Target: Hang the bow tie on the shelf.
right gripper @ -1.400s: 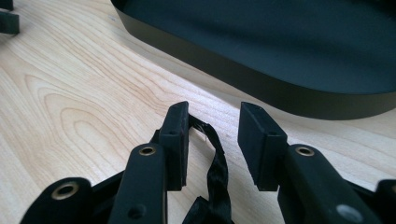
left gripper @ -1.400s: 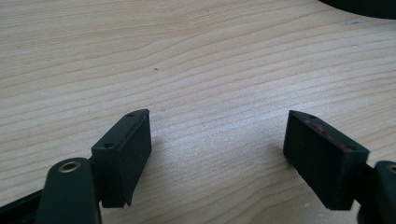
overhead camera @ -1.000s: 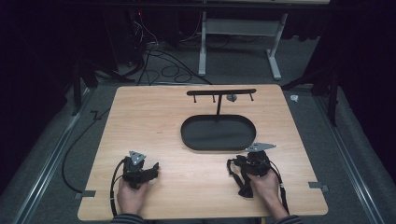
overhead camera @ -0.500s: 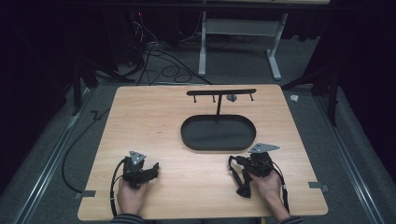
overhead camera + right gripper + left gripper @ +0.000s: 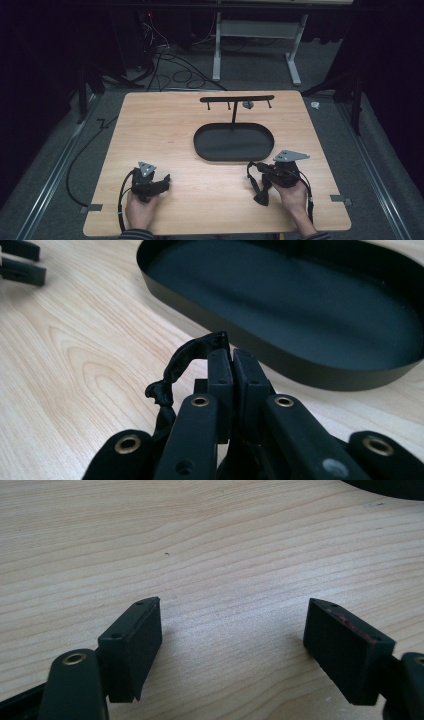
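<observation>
My right gripper (image 5: 251,168) rests on the wooden table (image 5: 165,125) just in front of a black oval tray (image 5: 235,142). Its jaws are shut on a crumpled black strap (image 5: 185,360). The strap curls out from the tips of the right gripper (image 5: 232,352) and trails back toward the hand as a dark strip (image 5: 261,192). The tray (image 5: 300,305) lies close ahead of it and looks empty. My left gripper (image 5: 167,178) lies at the front left, and in its own view the left gripper (image 5: 232,625) stands open over bare wood.
A thin post rises from the tray's far side and carries a black crossbar (image 5: 235,98) with short pegs. A small grey piece (image 5: 247,104) hangs from it. A tray edge (image 5: 390,485) shows at the far right of the left gripper view. Cables lie on the floor beyond.
The right gripper has shifted and turned slightly, its grey top plate moving a little to the right. The left gripper has stayed where it was.
</observation>
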The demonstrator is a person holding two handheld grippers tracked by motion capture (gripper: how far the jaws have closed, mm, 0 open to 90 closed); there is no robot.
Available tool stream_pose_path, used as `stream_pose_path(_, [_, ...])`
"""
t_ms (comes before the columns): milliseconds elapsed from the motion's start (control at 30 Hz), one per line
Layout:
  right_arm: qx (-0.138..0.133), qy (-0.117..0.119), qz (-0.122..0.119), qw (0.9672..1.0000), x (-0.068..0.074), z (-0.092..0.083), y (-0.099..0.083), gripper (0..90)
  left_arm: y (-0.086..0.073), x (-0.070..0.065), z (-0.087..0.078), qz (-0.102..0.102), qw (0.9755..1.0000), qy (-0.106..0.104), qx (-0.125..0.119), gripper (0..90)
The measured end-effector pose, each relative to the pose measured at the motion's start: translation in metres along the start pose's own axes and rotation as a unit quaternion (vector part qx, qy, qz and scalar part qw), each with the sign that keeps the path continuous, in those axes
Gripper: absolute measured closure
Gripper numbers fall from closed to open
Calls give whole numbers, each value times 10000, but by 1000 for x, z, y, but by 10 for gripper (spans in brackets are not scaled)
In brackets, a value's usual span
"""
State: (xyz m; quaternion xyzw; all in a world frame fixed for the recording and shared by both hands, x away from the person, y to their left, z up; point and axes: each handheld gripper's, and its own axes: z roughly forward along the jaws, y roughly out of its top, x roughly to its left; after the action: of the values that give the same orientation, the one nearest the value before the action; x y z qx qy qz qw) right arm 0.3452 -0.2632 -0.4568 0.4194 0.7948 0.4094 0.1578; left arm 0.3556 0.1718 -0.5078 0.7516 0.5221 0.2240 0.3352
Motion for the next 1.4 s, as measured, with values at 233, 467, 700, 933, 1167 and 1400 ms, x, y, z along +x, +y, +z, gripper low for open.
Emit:
stream_pose_path(233, [-179,-116,-162,9996,2,-12,11,889,0,0,0,-3,10000,0,-2,237])
stream_pose_path(467, [-377,-128,-200,9990,1,-25,24,890,0,0,0,-3,10000,-1,-2,237])
stream_pose_path(700, [-473,-160,-258,9984,-1,-29,36,889,0,0,0,-2,10000,-2,-1,237])
stream_pose_path(933, [-551,-159,-271,9980,-5,-32,51,889,0,0,0,-5,10000,-2,-3,237])
stream_pose_path(1167, [-651,-136,-243,9975,-10,-34,63,889,0,0,0,-3,10000,-3,-1,237])
stream_pose_path(1400, [-708,-97,-99,9974,-16,-32,74,889,0,0,0,-4,10000,-3,-2,237])
